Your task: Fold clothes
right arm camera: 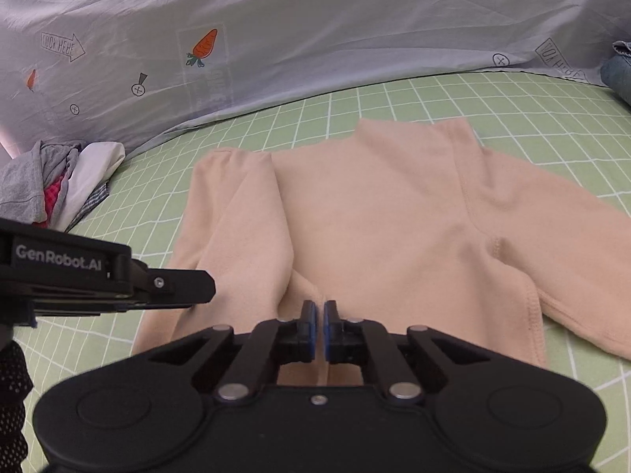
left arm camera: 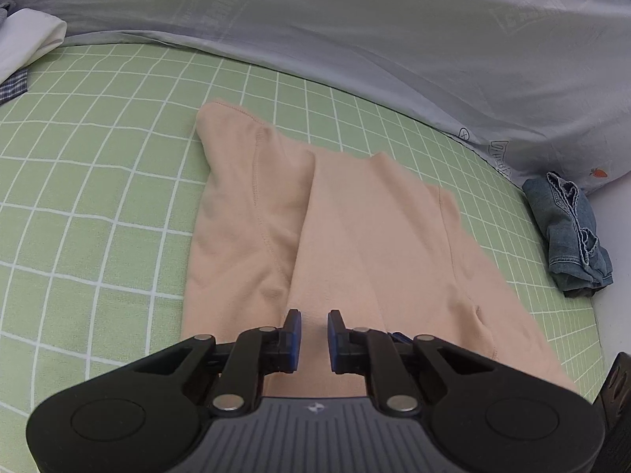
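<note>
Slippage is the chief risk: the right gripper [right arm camera: 320, 311] has its blue pads nearly together on a thin ridge of the peach long-sleeved top [right arm camera: 374, 213], a shallow bite at the hem edge nearest it, so a quick lift could pull the fabric free. The left gripper [left arm camera: 314, 321] hovers with jaws partly apart and nothing between them, over the same near edge of the top, which lies flat on the green checked sheet [left arm camera: 98, 205] ahead of both tools. One sleeve is already folded across the body to the left gripper's front-left; the other sprawls out to the right gripper's right. I judge that lifting from a single pinch would drag the top askew and undo that folded sleeve.
</note>
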{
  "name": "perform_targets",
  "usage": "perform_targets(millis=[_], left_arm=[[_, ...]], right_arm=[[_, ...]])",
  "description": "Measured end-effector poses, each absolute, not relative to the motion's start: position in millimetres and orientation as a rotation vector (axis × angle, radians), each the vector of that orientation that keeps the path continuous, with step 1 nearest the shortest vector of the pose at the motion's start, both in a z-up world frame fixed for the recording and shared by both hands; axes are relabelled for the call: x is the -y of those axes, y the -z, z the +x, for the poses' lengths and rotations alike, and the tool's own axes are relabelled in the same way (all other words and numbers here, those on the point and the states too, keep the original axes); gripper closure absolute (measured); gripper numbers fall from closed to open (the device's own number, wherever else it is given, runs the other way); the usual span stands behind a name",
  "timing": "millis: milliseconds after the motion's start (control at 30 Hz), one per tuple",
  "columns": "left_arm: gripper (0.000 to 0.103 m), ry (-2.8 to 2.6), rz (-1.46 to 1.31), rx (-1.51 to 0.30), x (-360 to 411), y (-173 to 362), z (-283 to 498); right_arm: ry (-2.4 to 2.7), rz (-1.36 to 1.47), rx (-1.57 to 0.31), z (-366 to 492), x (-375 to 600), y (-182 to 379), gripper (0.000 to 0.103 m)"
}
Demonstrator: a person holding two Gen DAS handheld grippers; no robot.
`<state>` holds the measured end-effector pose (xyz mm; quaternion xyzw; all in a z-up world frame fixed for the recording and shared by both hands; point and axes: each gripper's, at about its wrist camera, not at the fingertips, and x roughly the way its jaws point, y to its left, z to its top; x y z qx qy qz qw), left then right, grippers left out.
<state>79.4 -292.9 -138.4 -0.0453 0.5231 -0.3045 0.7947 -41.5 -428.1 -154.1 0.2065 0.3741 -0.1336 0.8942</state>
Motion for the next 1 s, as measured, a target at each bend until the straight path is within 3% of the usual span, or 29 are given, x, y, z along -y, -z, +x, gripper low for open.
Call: perform_targets(millis=[367, 400, 467, 500, 600, 667, 833, 1000], left_arm=[[0.103, 0.507, -0.121, -1.126, 280, 144, 93], [0.103, 0.506, -0.118, -1.122, 279, 141, 93], [0.103, 0.507, -0.103, -1.11, 278, 134, 91], [0.103, 0.51, -0.09, -1.103, 278, 130, 88], [0.087, 0.518, -0.027, -1.109, 280, 119, 79], [0.077, 0.524, 0.015, -1.109, 281, 115, 68], [0.061, 0.548, 0.105, -1.135, 286, 116, 44], [0.059, 0.567, 0.216, -1.168, 296, 126, 28]], right_arm=[[0.247, 0.33, -0.799, -39, 439, 153, 0.097], [0.243, 0.319, -0.795, -40, 440, 150, 0.094], [0.265, 0.315, -0.772, -47, 443, 143, 0.069], [0.289, 0.319, -0.757, -52, 447, 139, 0.065], [0.384, 0.342, -0.717, -74, 464, 130, 0.044], [0.476, 0.347, -0.698, -91, 478, 128, 0.016], [0.731, 0.332, -0.716, -130, 521, 144, 0.008], [0.972, 0.381, -0.712, -171, 563, 161, 0.004]])
